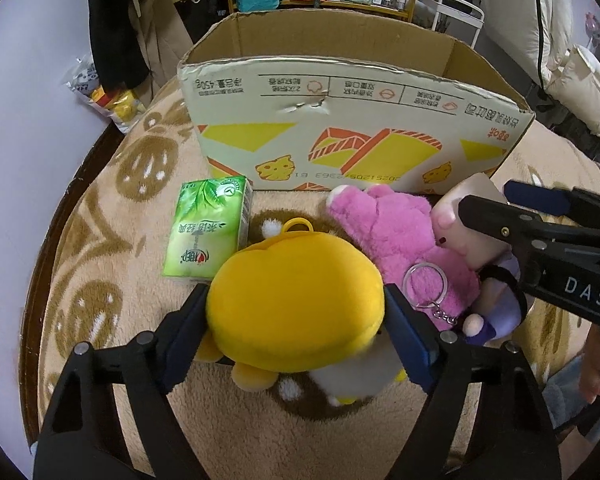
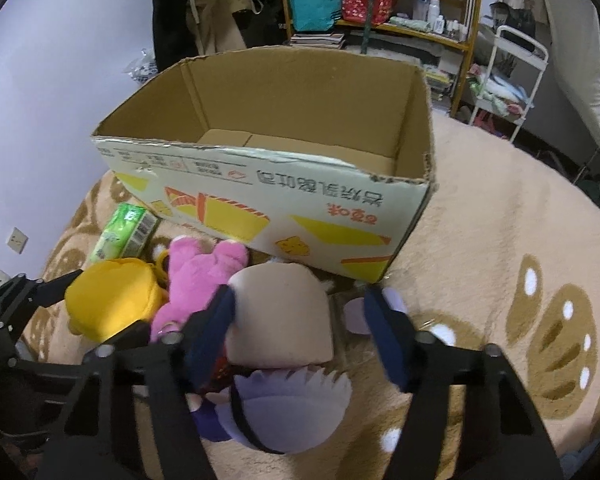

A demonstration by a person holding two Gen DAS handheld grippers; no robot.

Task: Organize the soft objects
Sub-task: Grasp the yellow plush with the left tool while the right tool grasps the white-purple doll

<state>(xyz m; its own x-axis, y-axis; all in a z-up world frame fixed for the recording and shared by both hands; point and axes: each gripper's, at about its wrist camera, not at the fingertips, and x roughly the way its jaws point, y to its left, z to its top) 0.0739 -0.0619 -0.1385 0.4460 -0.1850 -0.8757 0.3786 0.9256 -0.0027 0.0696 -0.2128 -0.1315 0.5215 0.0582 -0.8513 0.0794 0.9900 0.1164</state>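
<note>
Yellow plush toy (image 1: 296, 300) fills the near part of the left wrist view, wedged between the two blue fingers (image 1: 188, 332) of the left gripper (image 1: 296, 312), which press on both of its sides and so have it in their grip while it rests on the beige blanket (image 1: 112, 264). Just beside it to the right lies a pink plush toy (image 1: 400, 240) with a metal key ring (image 1: 425, 284), touching the yellow one, and to the left a green tissue pack (image 1: 206, 228) lies flat, close against the yellow toy's edge. Behind them all stands an open cardboard box (image 1: 340, 120) with yellow and orange print. The right gripper (image 2: 300, 328) straddles a doll with a pale head and purple dress (image 2: 280, 320); its left finger (image 2: 212, 328) touches the head, while the right finger stands apart from it with a gap, so the fingers are spread wide and not clamped. The doll lies against the pink toy, in front of the box. Only the right wrist view looks down into the box, showing its bare cardboard floor; only the left wrist view shows the key ring and the printed face of the tissue pack.
</note>
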